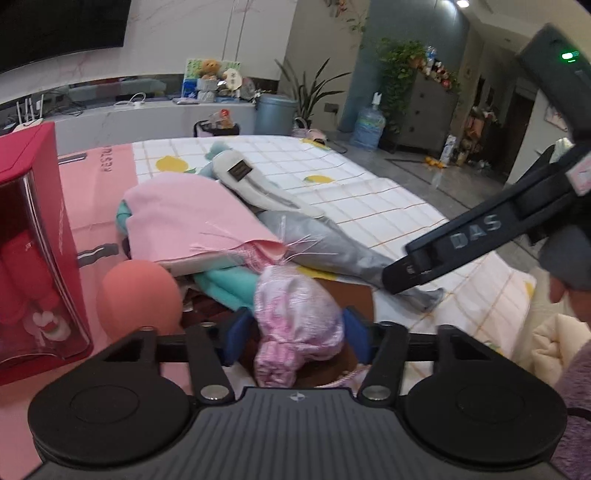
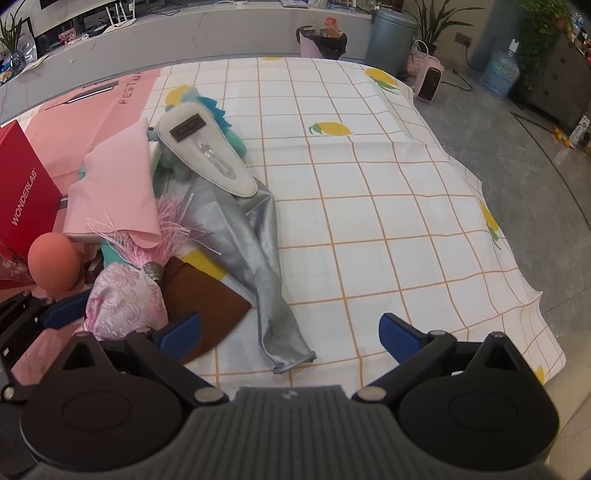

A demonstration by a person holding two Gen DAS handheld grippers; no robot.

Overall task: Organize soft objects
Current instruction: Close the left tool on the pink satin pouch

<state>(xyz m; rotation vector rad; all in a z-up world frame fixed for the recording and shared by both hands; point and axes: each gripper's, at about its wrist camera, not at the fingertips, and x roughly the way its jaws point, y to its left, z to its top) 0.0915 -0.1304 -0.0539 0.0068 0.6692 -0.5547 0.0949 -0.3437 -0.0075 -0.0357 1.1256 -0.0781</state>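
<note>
My left gripper (image 1: 295,332) is shut on a pink brocade pouch (image 1: 295,314) with a pink tassel; it also shows in the right wrist view (image 2: 122,299). A pile of soft things lies behind it: a folded pink cloth (image 2: 114,195), a grey satin cloth (image 2: 258,251), a white padded case (image 2: 207,155), a teal plush (image 2: 229,129), a brown cloth (image 2: 207,295) and an orange ball (image 2: 53,262). My right gripper (image 2: 290,338) is open and empty above the lower end of the grey cloth. It shows at the right of the left wrist view (image 1: 406,273).
A red WONDERLAB box (image 2: 22,192) stands at the left on a pink sheet (image 2: 85,107). The table wears a white checked cloth with lemons (image 2: 369,206); its edge drops to the floor on the right. A bin (image 2: 391,33) and heater (image 2: 430,81) stand beyond.
</note>
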